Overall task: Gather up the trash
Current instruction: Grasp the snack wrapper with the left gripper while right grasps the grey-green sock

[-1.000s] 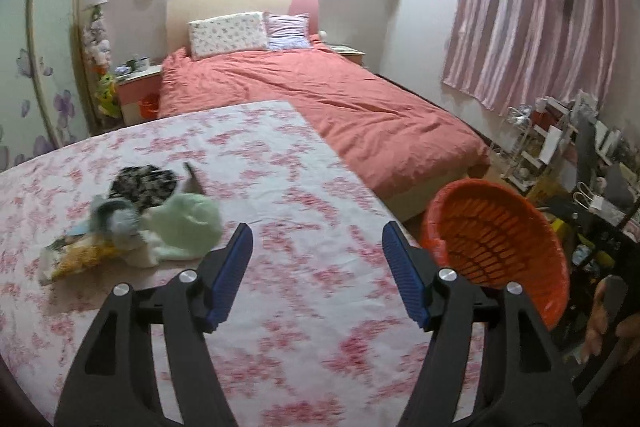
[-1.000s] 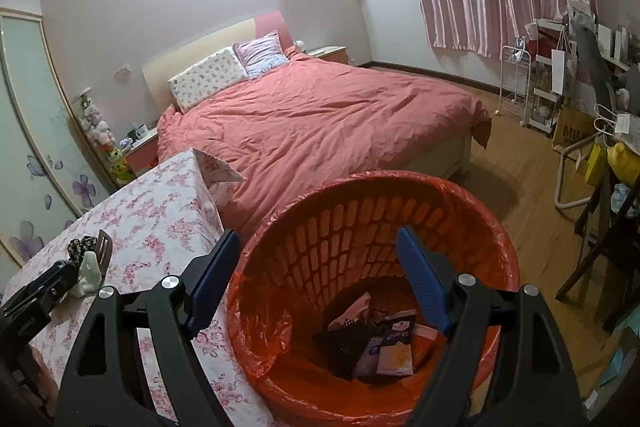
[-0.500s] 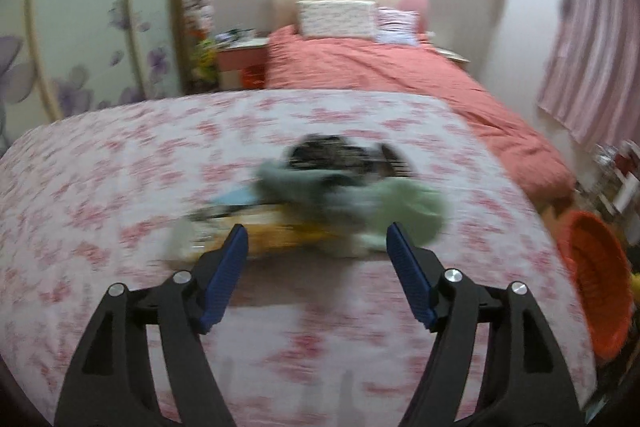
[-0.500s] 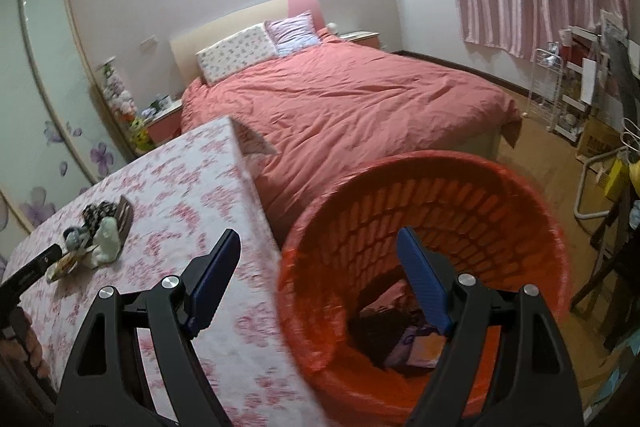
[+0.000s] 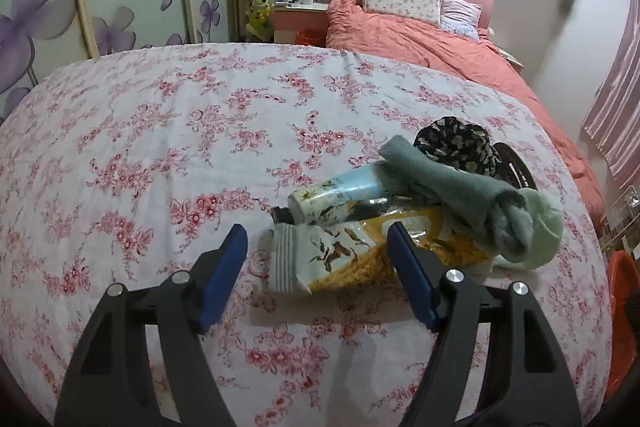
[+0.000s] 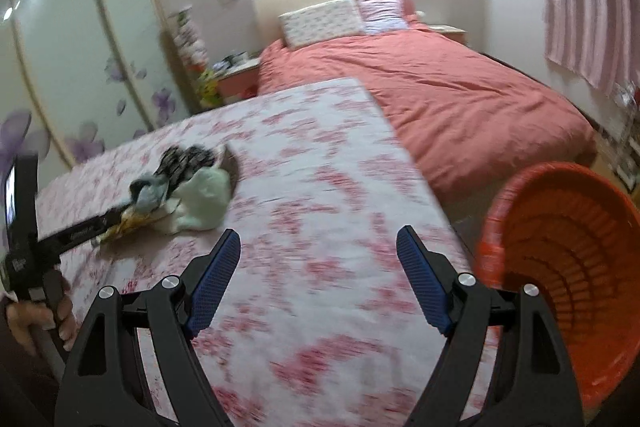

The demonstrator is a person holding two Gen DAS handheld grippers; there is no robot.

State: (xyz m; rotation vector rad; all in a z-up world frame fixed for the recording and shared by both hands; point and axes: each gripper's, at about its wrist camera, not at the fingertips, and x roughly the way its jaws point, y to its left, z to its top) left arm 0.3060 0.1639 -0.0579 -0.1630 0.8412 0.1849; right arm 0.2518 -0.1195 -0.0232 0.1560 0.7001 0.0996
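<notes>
Left wrist view: yellow snack wrapper (image 5: pixel 360 255) between wide-open left fingers (image 5: pixel 222 269); right fingers (image 6: pixel 216 277) open, empty.

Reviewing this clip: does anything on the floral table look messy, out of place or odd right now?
Yes. A jumbled heap sits on the floral tablecloth: a yellow snack wrapper and a tube lie under a grey-green sock, beside a pale green cloth and a dark patterned fabric. Trash and clothing are mixed. No spill visible.
</notes>
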